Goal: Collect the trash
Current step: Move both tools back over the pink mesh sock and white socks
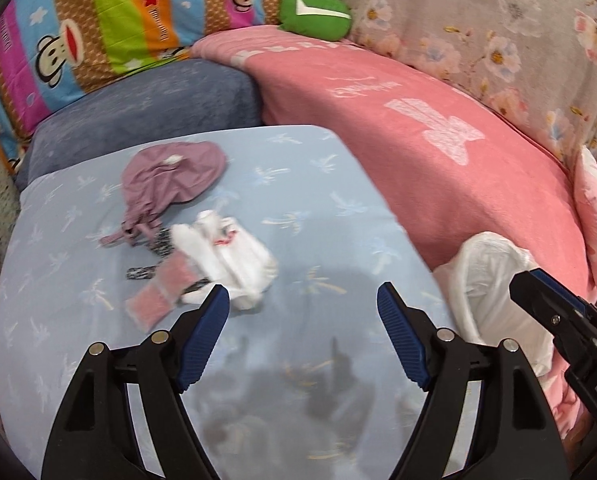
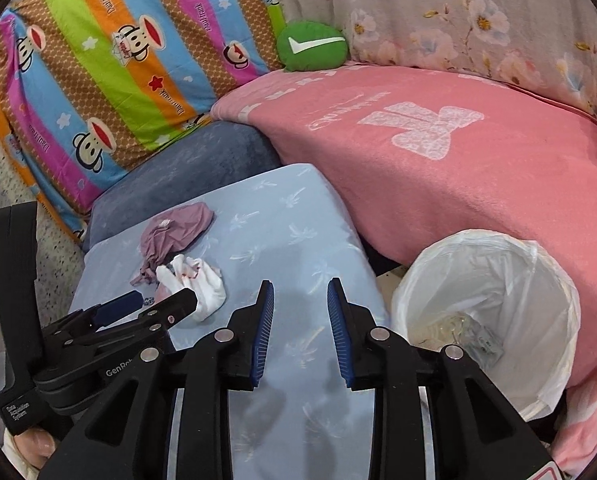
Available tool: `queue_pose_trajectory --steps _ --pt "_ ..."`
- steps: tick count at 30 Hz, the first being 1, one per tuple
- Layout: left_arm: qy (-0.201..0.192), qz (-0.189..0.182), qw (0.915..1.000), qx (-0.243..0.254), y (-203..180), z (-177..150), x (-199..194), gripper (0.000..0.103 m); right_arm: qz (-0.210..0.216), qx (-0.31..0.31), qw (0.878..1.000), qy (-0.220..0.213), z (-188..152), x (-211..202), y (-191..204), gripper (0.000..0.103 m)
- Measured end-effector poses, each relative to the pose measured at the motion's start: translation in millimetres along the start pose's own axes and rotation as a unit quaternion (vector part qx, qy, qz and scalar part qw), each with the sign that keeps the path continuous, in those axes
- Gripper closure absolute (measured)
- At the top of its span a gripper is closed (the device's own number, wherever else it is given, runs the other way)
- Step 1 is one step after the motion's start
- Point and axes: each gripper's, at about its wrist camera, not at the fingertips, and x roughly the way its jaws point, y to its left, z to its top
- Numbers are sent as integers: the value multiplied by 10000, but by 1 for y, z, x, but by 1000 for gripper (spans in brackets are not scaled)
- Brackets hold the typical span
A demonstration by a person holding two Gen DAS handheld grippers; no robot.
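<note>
Both grippers — left gripper (image 1: 303, 300), right gripper (image 2: 301, 294) — gape; only right view shows bin (image 2: 538, 264) contents, possibly wrappers.

The pale blue cushion (image 1: 306, 200) is smooth woven cloth; the pink blanket (image 1: 438, 168) at 2 o'clock looks fleecy and matt. The bin liner (image 2: 486, 276) is thin, glossy plastic (crinkled). Claw pads (image 1: 202, 340) are ribbed blue rubber.

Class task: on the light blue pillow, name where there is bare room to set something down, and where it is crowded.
Free: the light blue pillow's right half, between the white wad and pink blanket; also ahead of the left gripper. Crowded: the left part, around the purple cloth and pink wrapper.
</note>
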Motion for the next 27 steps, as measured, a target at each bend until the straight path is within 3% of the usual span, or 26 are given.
queue_pose_trajectory --steps 5,8,15,27 --pt "98 213 9994 -253 41 -6 4 29 190 -248 9992 254 -10 24 38 75" --pt "140 393 9985 -345 65 -11 6 26 241 -362 9983 378 -17 40 55 66" --pt "340 629 9955 -625 113 -20 18 25 381 -509 9948 791 -31 81 85 66" --pt "674 479 9944 -662 138 -28 52 25 441 -606 9905 1152 -34 141 117 66"
